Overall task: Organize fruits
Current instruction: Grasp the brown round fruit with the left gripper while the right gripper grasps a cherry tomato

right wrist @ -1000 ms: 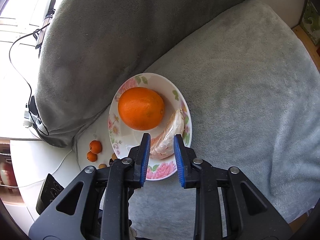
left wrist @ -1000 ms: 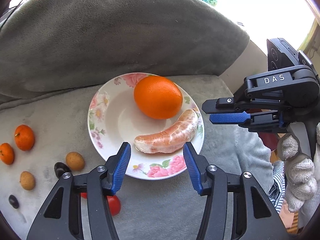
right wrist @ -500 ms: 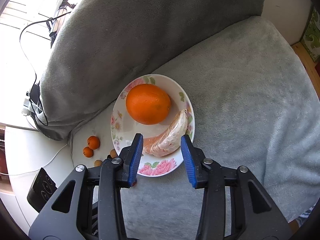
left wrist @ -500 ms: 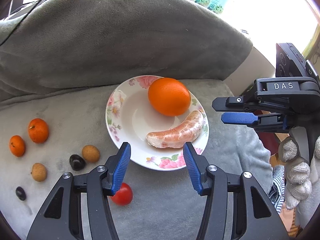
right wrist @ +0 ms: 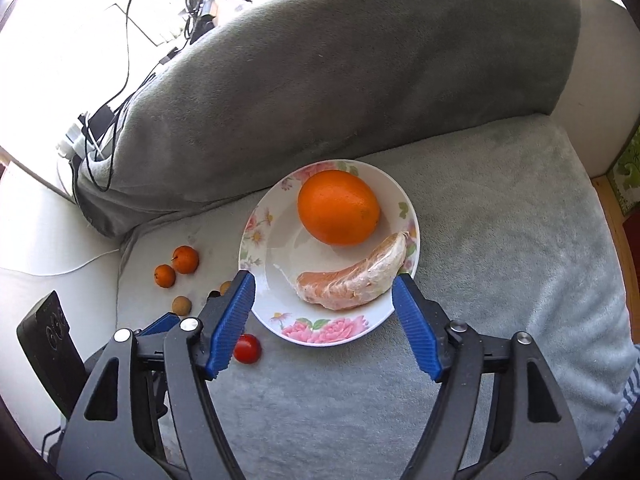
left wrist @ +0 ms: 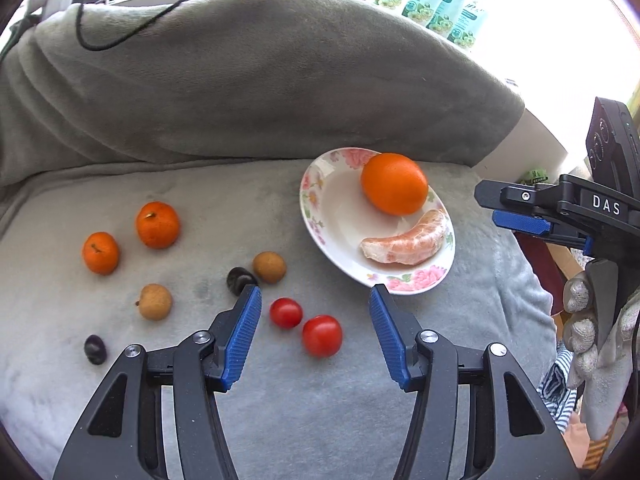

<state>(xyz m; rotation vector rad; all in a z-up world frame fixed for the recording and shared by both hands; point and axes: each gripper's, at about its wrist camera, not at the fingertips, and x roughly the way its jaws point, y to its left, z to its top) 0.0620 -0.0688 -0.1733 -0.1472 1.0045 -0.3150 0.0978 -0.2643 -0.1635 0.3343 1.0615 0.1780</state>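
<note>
- Left wrist view: the left gripper (left wrist: pixel 315 322) has its fingers spread wide with nothing in them, hovering over the grey couch (left wrist: pixel 224 208). Two tomatoes (left wrist: pixel 322 335) sit right between the tips, just past them.
- Same view, the plate (left wrist: pixel 316 216) is far right with an orange (left wrist: pixel 394 183) and a peeled segment (left wrist: pixel 406 240) in it. Off the plate, to the left: two mandarins (left wrist: pixel 157 224), two longans (left wrist: pixel 269 267) and two dark fruits (left wrist: pixel 239 279), all loose on the cushion.
- The right gripper (left wrist: pixel 516 216) pokes in from the right, side-on, so you can't really judge its gap from here.
- Right wrist view: that gripper's fingers are wide apart and empty, straddling the near rim of the plate (right wrist: pixel 256 236). Orange (right wrist: pixel 338 207) at the far side, segment (right wrist: pixel 352 280) nearer. One tomato (right wrist: pixel 247 348) shows just beside the left finger, and the mandarins (right wrist: pixel 185 259) are further left.
- What I'd worry about: the tomatoes are round and smooth on a soft cushion, so a slightly off-centre pinch could squirt one away, or squash it if the squeeze is too hard.
- Also the plate sits on plush fabric, not a firm table, so a bump from either gripper could tip it, and the orange looks ready to roll out.
- The two grippers are near each other, so reaching for the same spot could knock them together.
</note>
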